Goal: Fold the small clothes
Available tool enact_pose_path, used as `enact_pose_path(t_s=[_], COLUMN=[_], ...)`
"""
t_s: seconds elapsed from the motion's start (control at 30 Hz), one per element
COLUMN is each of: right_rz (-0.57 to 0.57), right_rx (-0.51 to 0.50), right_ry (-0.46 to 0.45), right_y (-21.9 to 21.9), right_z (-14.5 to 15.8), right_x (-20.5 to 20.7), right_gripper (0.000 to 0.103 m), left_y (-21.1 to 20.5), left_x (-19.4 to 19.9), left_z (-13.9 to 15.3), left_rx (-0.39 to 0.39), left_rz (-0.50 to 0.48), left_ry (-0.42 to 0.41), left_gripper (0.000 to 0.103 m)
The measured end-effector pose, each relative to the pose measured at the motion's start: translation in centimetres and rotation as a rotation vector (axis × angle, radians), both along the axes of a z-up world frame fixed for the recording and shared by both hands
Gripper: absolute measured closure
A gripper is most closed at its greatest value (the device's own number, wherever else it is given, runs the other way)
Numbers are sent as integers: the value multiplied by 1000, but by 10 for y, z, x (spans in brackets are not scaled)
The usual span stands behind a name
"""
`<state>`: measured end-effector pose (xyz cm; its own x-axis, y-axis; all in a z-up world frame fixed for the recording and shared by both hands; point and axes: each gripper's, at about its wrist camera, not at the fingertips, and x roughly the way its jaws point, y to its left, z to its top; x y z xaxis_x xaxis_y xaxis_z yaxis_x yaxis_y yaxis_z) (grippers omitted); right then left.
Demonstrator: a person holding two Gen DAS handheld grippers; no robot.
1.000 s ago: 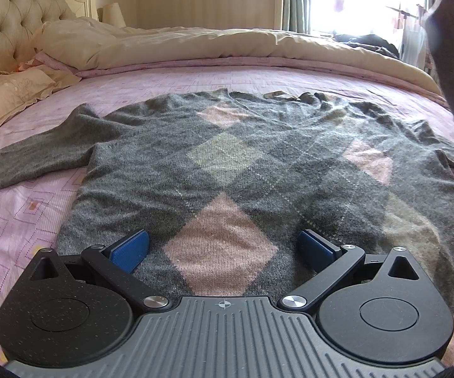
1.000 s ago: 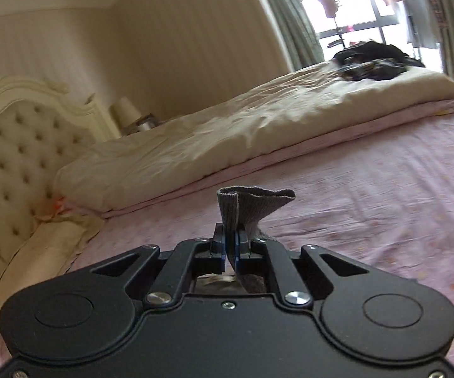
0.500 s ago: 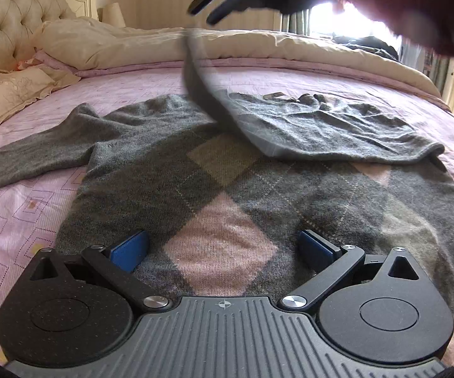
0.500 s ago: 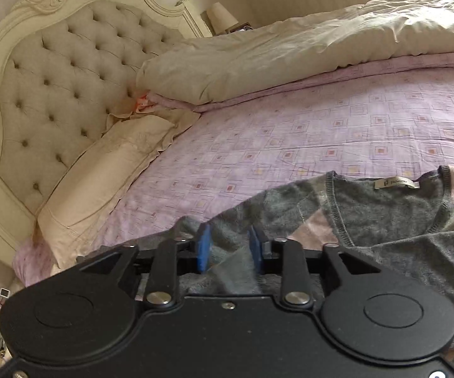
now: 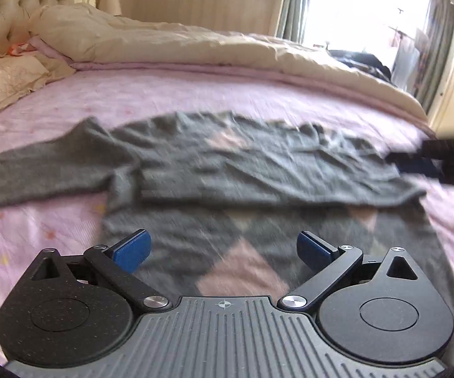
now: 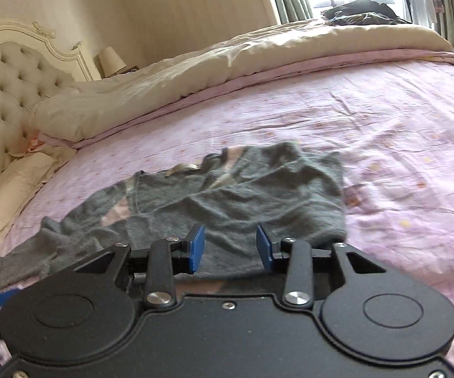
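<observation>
The grey argyle sweater lies flat on the pink bed sheet, one sleeve folded across its chest, the other stretched to the left. The left gripper is wide apart above the near hem; the right gripper is also spread, holding nothing.

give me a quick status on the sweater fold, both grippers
Left gripper open, empty, over the hem. Right gripper open, empty. Sweater flat on bed, one sleeve folded across the chest, other sleeve still out. Nothing in the way.
</observation>
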<state>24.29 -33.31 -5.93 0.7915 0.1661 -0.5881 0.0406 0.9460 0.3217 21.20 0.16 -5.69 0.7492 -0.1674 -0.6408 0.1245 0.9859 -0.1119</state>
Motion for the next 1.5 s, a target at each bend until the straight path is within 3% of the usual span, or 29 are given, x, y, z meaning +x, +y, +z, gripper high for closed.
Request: enact_pose_path(t_s=[0.2, 0.23, 0.27, 0.33, 0.4, 0.47, 0.53, 0.63, 0.73, 0.8, 0.87, 0.97, 1.1, 1.23, 1.5], right_rz=[-40, -43, -40, -39, -46, -61, -75, -82, -126, -222, -240, -181, -98, -109, -122], right_rx=[-55, -76, -93, -119, -123, -114, -106, -110, -190, -244, -145, -123, 29, 129, 138], right_ry=[23, 27, 32, 40, 45, 41, 37, 46, 58, 83, 73, 52, -48, -51, 5], right_y=[-17, -17, -19, -20, -24, -28, -32, -34, -34, -43, -60, -65, -77, -91, -95], right_z=[-12, -14, -17, -21, -24, -25, -29, -35, -41, -46, -47, -36, -17, -12, -36], right_x=[-21, -23, -25, -26, -24, -20, -12, 1, 13, 15, 9, -2, -17, 17, 83], right_gripper=[54, 54, 54, 53, 53, 52, 46, 45, 48, 54, 53, 52, 51, 53, 53], left_y=[19, 21, 23, 29, 29, 24, 25, 34, 30, 25, 23, 24, 26, 26, 28], left_x=[54, 62, 69, 82, 88, 92, 95, 95, 88, 82, 78, 78, 77, 77, 76], left_z=[-4, -9, -14, -26, -32, -32, -31, -33, -36, -40, -41, -41, -43, -44, -44], left_rx=[5, 0, -9, -40, -40, 28, 66, 22, 87, 122, 137, 131, 112, 112, 104], left_rz=[45, 52, 52, 48, 55, 55, 91, 104, 76, 69, 72, 72, 73, 73, 74], left_ry=[53, 73, 91, 143, 125, 90, 68, 63, 14, -21, -41, -50, -63, -66, -67], left_gripper=[3, 6, 16, 20, 21, 51, 59, 59, 58, 58, 58, 58, 58, 58, 57])
